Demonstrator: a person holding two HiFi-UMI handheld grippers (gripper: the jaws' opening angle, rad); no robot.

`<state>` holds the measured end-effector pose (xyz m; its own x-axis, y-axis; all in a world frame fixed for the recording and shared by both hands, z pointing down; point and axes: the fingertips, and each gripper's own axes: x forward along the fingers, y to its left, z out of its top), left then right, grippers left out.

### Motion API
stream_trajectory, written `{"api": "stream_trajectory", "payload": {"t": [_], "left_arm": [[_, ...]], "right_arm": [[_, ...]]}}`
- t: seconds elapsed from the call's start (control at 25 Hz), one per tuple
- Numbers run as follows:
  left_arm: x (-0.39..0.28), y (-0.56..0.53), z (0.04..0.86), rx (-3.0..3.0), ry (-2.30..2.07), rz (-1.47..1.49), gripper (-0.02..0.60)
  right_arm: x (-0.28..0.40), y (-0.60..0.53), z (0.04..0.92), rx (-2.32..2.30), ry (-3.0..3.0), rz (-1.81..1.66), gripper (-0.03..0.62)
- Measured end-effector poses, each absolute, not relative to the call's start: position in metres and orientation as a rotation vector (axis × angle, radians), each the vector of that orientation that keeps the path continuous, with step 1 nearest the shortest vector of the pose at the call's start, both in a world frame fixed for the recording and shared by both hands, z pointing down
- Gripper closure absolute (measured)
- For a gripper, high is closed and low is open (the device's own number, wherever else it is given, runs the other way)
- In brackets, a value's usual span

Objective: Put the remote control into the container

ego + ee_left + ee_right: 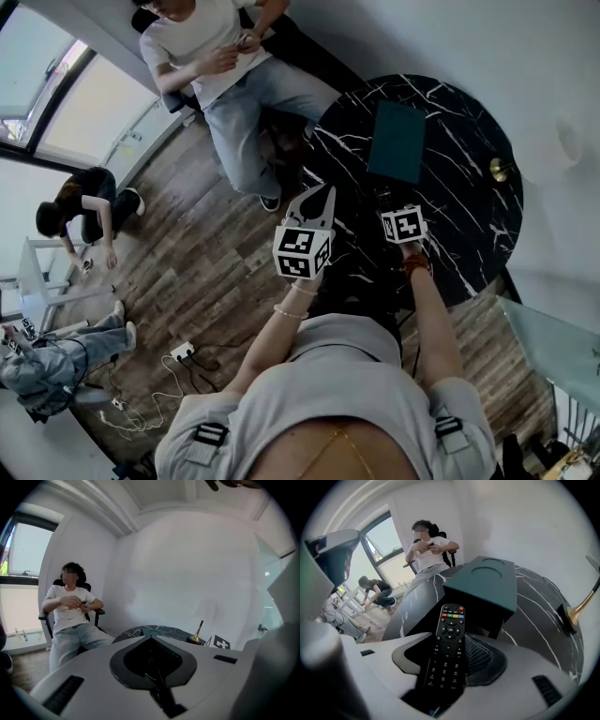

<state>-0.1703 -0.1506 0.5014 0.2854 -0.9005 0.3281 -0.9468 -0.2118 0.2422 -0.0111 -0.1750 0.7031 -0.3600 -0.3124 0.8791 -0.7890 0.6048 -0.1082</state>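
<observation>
1. The right gripper [452,643] has its jaws clamped on the remote control [450,634]. The remote is black with a row of coloured buttons near the top. It stands lengthwise in the jaws, button side up, with its top end sticking out past the tips.
2. So the remote's not in the container [487,585] at this point. It's up in the gripper, just in front of the teal box and pointing at it.
3. The container sits on a round black marble table [459,202] with white veins. From the head view it's toward the far side, and the right gripper is over the near part.
4. The left gripper [151,639] has its jaws closed together with nothing between them. It's held off the table's left edge, over the wooden floor [202,272], beside the right one.
5. There's a little brass stand thing [499,169] on the right side of the table, well apart from the container.
6. Other folks in the room: a seated person in a white tee [220,66] past the table, hands together at the chest, and a crouching person [89,211] by the window.
7. A power strip [181,352] with white cables lies on the floor.
</observation>
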Motion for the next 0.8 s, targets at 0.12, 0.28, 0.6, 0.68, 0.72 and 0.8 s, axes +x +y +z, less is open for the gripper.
{"api": "stream_trajectory", "payload": {"t": [0.12,0.28,0.6,0.68,0.72,0.8], "left_arm": [[-0.176,-0.153,0.503,2.159,-1.668,0.16,0.577],[-0.182,-0.155,0.506,2.146,-1.673,0.156,0.577],[-0.189,-0.158,0.511,2.124,-1.672,0.15,0.577],[-0.189,-0.16,0.511,2.125,-1.669,0.146,0.577],[-0.189,-0.16,0.511,2.126,-1.668,0.145,0.577],[-0.189,-0.16,0.511,2.128,-1.666,0.145,0.577]], "right_arm": [[-0.015,-0.178,0.707,0.864,-1.897,0.644,0.373],[-0.02,-0.178,0.715,0.861,-1.832,0.656,0.372],[-0.026,-0.174,0.73,0.826,-1.726,0.64,0.372],[-0.029,-0.174,0.731,0.817,-1.725,0.648,0.372],[-0.03,-0.172,0.73,0.811,-1.721,0.648,0.372],[-0.032,-0.17,0.731,0.796,-1.705,0.627,0.372]]}}
